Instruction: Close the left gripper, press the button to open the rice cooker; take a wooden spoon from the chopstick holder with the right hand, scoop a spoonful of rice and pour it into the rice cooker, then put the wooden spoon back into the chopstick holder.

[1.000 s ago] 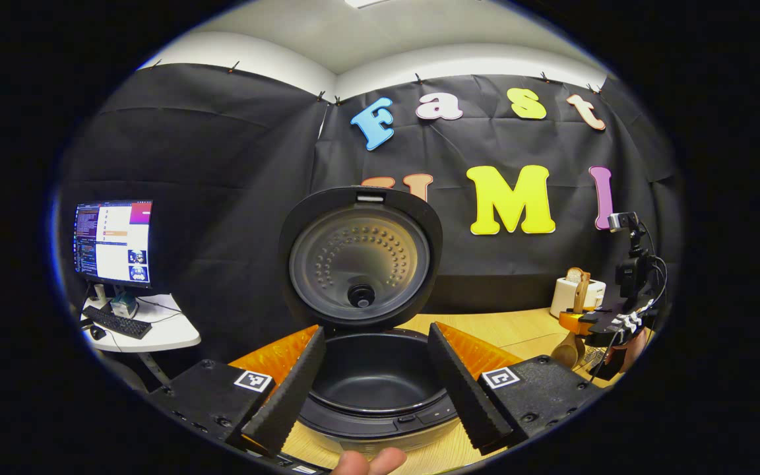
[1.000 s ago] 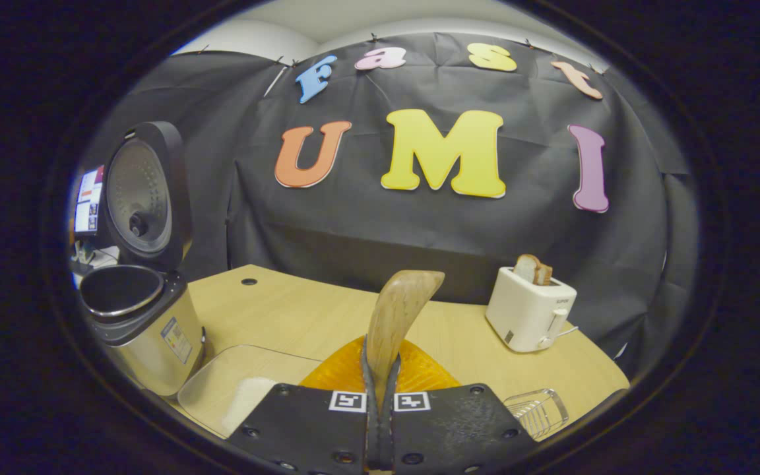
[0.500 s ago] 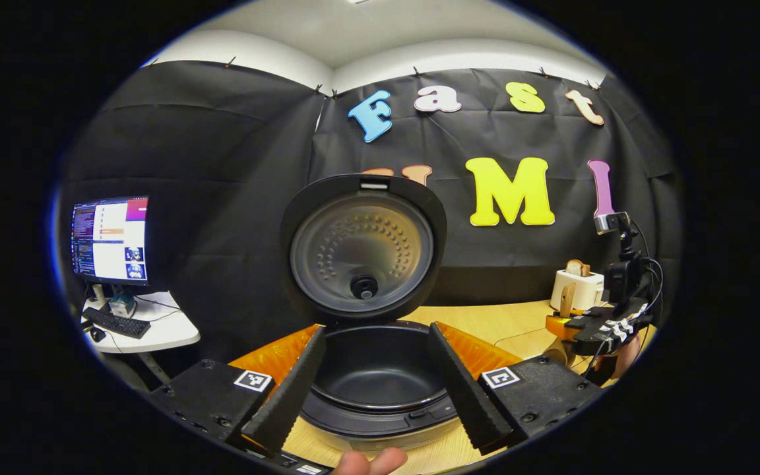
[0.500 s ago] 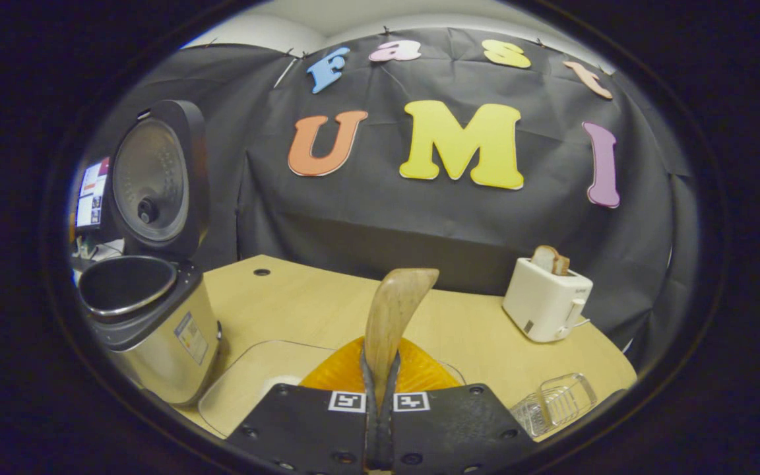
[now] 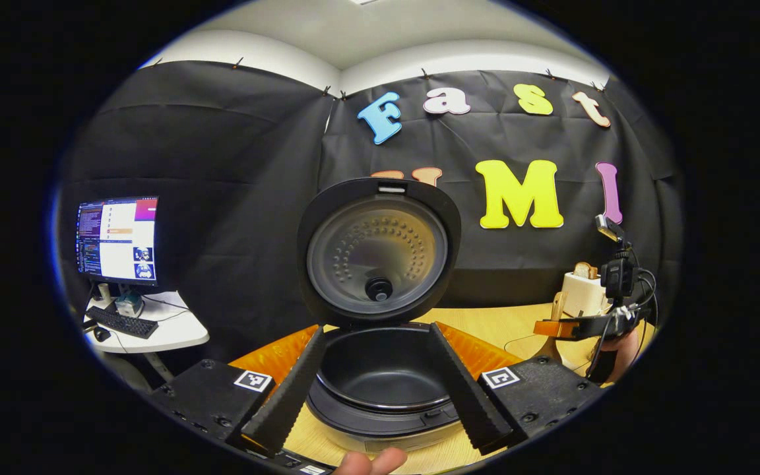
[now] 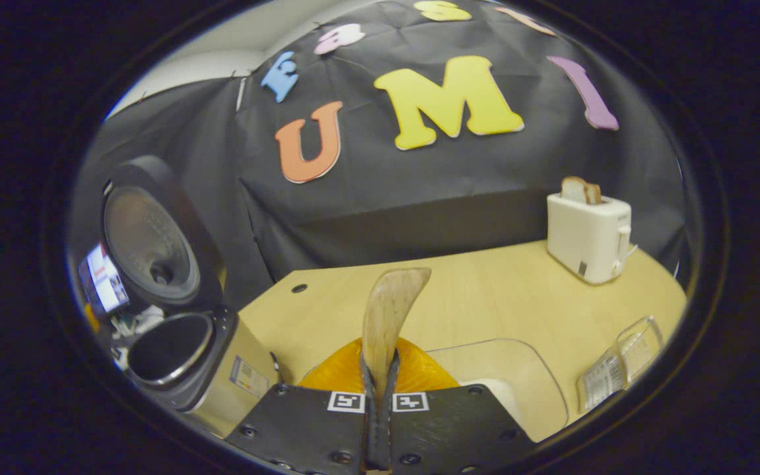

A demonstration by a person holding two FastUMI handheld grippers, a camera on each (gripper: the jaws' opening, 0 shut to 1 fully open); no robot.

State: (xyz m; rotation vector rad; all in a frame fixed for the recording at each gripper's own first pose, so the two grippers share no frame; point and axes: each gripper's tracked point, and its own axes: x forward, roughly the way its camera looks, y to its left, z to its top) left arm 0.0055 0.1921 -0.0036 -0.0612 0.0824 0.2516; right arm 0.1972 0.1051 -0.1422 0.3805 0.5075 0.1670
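Rice cooker (image 5: 380, 369) sits on the wooden surface (image 6: 485, 310) with its lid (image 5: 379, 251) flipped up. The left tongs (image 5: 373, 389) hang spread wide in front of the pot (nothing between them). The right tongs (image 6: 380, 402) are clenched on the wooden spoon (image 6: 390, 316), held over the clear rice tray (image 6: 518, 382). Toaster (image 6: 588, 227) at the back.

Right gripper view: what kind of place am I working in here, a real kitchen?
Likely a staged recording booth, not a real kitchen: black cloth wall behind a wooden table with a rice cooker and toaster, plus a computer monitor beside it.
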